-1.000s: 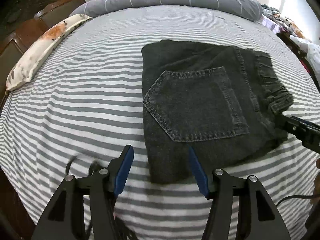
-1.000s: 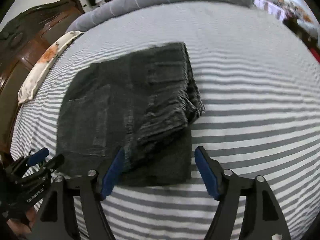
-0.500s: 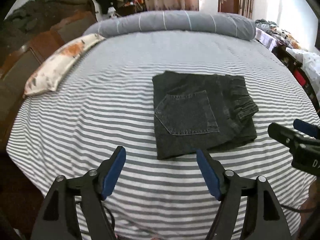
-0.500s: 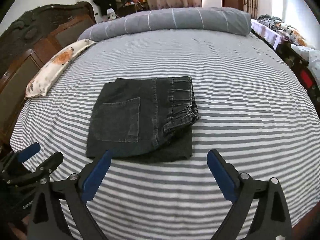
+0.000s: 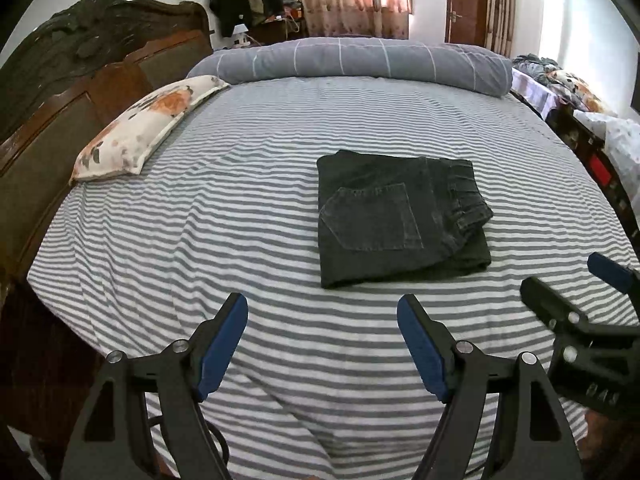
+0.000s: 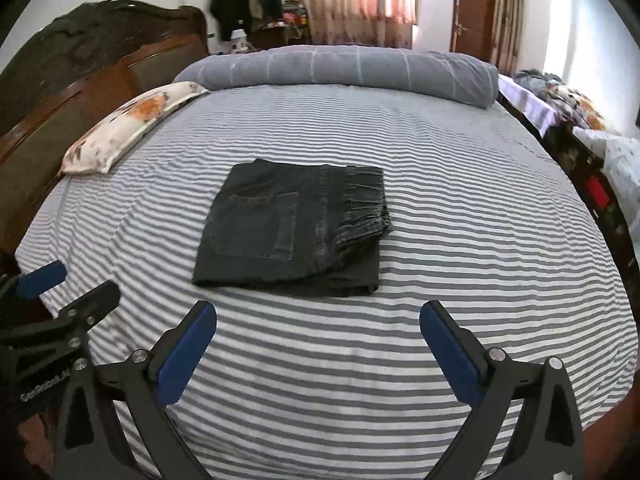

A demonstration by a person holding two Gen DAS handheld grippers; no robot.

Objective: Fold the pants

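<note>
Evidently the fold is finished: the black jeans lie squared on the striped bedsheet ahead of both tools, the left gripper and right gripper opening, empty-jawed, leaving only withdrawal or inspection.

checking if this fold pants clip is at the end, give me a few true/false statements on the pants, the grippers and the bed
1. The pants lie folded into a compact rectangle on the striped bed sheet. True.
2. The left gripper is clamped on a corner of the pants. False: its jaws are opening, with nothing between them, short of the pants.
3. A back pocket faces up on the folded pants. True.
4. The right gripper holds the waistband. False: its jaws are opening, with only sheet between them.
5. The floral pillow lies on top of the pants. False: it lies apart, by the headboard.
</note>
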